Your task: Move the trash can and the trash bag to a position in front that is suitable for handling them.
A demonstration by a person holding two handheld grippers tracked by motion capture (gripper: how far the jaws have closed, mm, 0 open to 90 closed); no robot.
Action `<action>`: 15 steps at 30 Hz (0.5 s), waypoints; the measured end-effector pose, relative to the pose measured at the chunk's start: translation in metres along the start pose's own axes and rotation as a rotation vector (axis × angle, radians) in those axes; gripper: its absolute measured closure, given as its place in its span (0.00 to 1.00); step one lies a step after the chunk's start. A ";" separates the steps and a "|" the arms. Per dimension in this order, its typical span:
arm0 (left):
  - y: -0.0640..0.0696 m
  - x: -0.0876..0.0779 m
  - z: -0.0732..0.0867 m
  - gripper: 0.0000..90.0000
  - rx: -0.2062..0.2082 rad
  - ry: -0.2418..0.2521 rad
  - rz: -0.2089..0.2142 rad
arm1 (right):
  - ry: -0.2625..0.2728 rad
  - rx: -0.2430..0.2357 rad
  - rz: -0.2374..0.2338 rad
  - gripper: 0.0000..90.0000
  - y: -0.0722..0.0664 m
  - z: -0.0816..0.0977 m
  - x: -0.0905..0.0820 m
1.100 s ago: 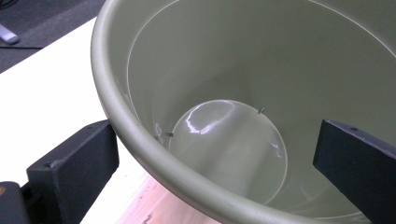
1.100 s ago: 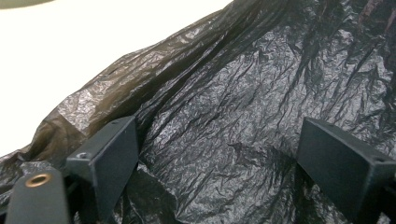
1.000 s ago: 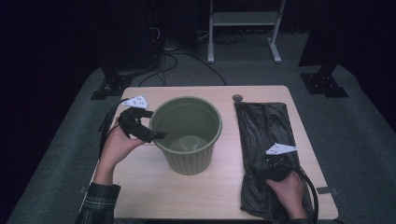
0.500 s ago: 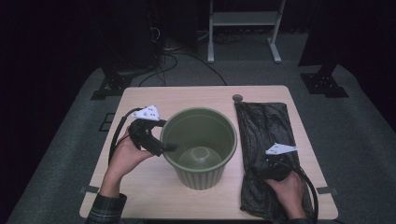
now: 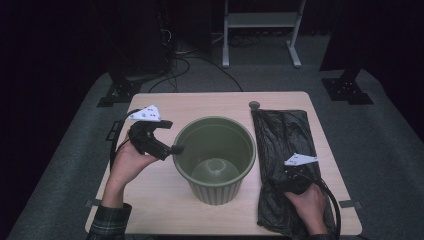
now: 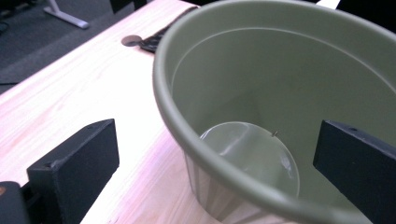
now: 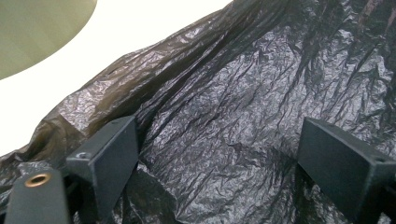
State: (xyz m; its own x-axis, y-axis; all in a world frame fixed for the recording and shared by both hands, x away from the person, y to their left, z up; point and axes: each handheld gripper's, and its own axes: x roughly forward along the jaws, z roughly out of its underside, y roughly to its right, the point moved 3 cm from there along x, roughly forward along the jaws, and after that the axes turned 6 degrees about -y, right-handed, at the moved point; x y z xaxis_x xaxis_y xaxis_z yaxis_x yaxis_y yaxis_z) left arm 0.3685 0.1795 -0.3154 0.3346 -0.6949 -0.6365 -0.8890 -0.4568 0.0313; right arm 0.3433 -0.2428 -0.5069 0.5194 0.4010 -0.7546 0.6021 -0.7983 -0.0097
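Our left gripper straddles the green bin's rim, fingers spread. Our right gripper hovers spread over the black bag, seemingly touching. We should pinch 1 layer.

Since the first earlier picture the green pot has slid along the counter toward the person's edge and a little toward the black plastic bag, so its rim now lies just beside the bag. The left gripper has travelled with it, from the far left of the pot round to the pot's left rim. Its fingers now stand wide apart astride that rim, one outside the wall and one inside.
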 end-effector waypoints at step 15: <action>0.016 -0.033 0.042 0.00 -0.038 0.011 -0.058 | 0.000 0.001 0.001 0.13 0.000 0.000 0.000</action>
State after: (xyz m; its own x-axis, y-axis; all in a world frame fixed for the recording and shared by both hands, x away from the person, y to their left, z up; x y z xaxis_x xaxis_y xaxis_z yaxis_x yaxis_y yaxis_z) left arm 0.3307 0.2182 -0.3264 0.3886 -0.6730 -0.6293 -0.8558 -0.5167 0.0241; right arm 0.3435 -0.2427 -0.5068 0.5202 0.3997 -0.7548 0.6006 -0.7995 -0.0095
